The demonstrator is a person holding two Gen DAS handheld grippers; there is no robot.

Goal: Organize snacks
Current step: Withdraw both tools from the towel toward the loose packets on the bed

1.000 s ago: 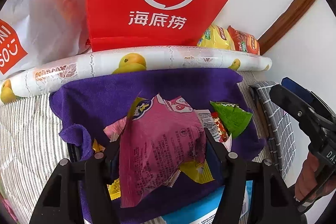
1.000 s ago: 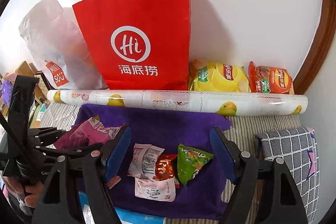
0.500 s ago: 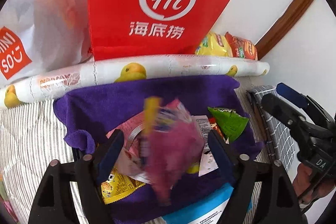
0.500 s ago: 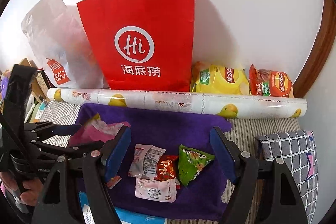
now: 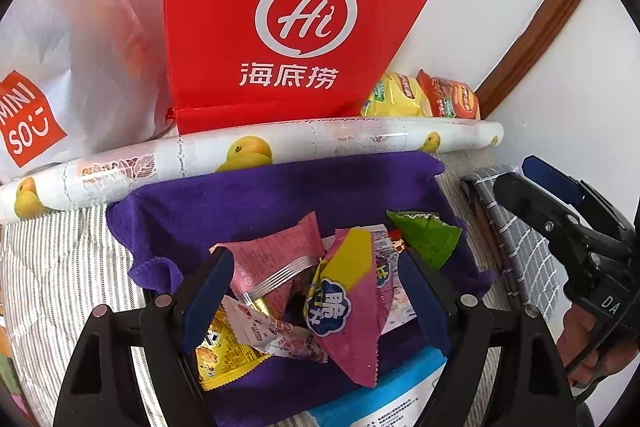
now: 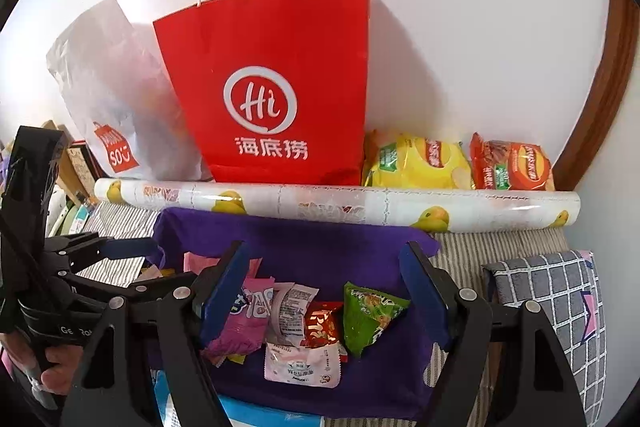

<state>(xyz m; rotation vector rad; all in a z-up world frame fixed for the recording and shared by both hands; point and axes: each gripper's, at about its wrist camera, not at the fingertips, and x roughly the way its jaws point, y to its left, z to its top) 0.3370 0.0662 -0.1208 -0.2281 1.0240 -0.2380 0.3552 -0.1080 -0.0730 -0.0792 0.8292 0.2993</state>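
1. Both grippers are unclenched: my left gripper (image 5: 312, 291) has just been opening, and the pink packet (image 5: 352, 311) lies loose between its jaws.
2. That packet rests on the snack pile near the purple cloth's (image 5: 280, 195) front edge.
3. My right gripper (image 6: 324, 291) hangs spread over the green packet (image 6: 368, 315), gripping nothing.
4. Next grab: I'd close squarely on one packet, not its neighbours.

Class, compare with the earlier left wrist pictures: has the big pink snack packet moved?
Yes. The pink snack packet dropped from the opening left gripper onto the purple cloth.
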